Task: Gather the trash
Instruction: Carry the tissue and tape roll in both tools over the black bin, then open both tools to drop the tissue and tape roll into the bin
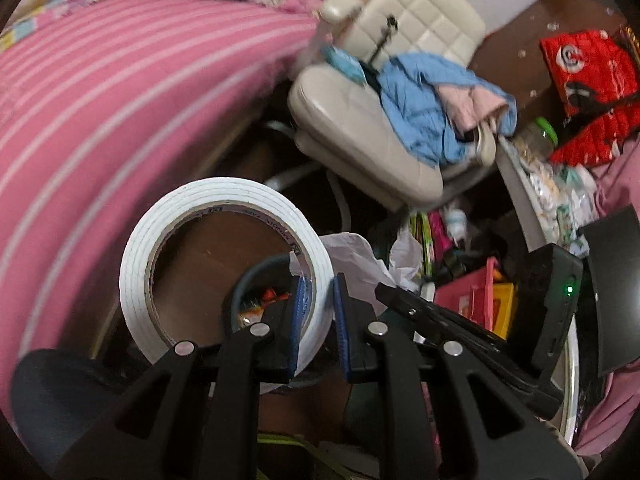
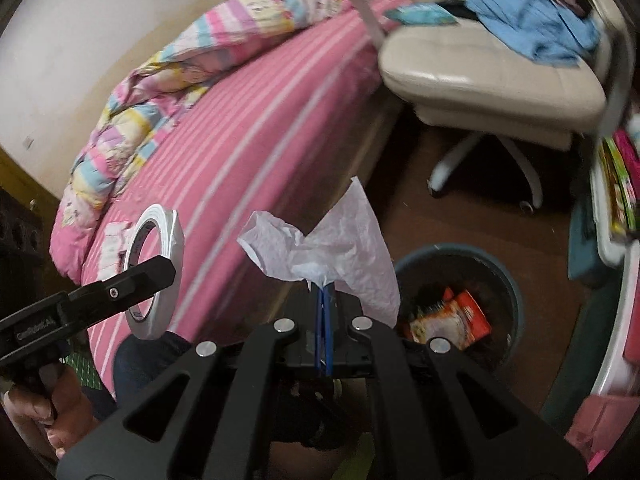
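The waste bin on the brown floor is the thing to steer by here. It sits just off the foot of the pink striped bed, with the cream office chair beyond it, and a red-and-orange snack wrapper lies inside.

The right gripper has its blue pads pressed together on a crumpled white tissue, which fans out above the fingertips. From the right wrist view the tissue hangs to the bed side of the bin's rim and, I'd judge, not yet over the opening.

The left gripper pinches the wall of a white tape roll, one finger through the core and one outside. In the left wrist view the bin shows through the roll's hole, so the roll is up in the air, nearer the bed than the bin's far rim.

To do this well, I'd carry the tissue further across until it sits squarely above the middle of the bin, then bring it down close to the rim before the jaws part; paper that light drifts if dropped from high. The roll is stiffer and should fall straight, but it could roll off if it clips the rim, so it wants centring too. The two grippers are near each other, so one at a time seems wiser.
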{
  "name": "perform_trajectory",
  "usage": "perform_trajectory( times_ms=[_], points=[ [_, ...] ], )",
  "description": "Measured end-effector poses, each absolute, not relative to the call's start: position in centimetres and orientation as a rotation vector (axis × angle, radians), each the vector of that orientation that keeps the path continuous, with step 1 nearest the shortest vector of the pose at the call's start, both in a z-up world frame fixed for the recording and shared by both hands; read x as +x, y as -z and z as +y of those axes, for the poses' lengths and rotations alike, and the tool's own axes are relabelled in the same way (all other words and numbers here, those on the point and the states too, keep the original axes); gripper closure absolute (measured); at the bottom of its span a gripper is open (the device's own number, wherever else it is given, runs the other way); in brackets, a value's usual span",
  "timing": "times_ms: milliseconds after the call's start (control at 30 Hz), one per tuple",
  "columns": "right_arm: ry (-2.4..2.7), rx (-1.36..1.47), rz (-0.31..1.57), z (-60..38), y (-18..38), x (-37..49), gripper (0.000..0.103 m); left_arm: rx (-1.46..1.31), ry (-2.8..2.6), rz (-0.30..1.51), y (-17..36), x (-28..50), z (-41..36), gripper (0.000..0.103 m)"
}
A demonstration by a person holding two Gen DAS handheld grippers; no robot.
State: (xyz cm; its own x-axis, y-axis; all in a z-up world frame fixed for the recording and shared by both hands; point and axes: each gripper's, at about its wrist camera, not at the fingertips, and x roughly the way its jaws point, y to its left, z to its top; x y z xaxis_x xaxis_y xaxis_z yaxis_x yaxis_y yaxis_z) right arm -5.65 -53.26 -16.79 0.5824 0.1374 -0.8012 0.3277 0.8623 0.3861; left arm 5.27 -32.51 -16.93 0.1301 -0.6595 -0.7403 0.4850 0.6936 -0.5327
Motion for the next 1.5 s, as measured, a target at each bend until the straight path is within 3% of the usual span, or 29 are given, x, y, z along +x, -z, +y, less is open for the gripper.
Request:
perform_trajectory(
  times_ms=[833, 1500],
  points=[
    [0.255, 0.695, 1.213, -60.3, 31.3, -9.2, 0.102, -0.151, 0.888, 1.564, 32.9, 3.8, -43.3, 0.088],
    [0.291, 0.734, 1.300, -61.6, 35.5, -9.2, 0.099, -0.068, 0.866, 1.673, 38.9, 4.3, -47.3, 0.088]
  ],
)
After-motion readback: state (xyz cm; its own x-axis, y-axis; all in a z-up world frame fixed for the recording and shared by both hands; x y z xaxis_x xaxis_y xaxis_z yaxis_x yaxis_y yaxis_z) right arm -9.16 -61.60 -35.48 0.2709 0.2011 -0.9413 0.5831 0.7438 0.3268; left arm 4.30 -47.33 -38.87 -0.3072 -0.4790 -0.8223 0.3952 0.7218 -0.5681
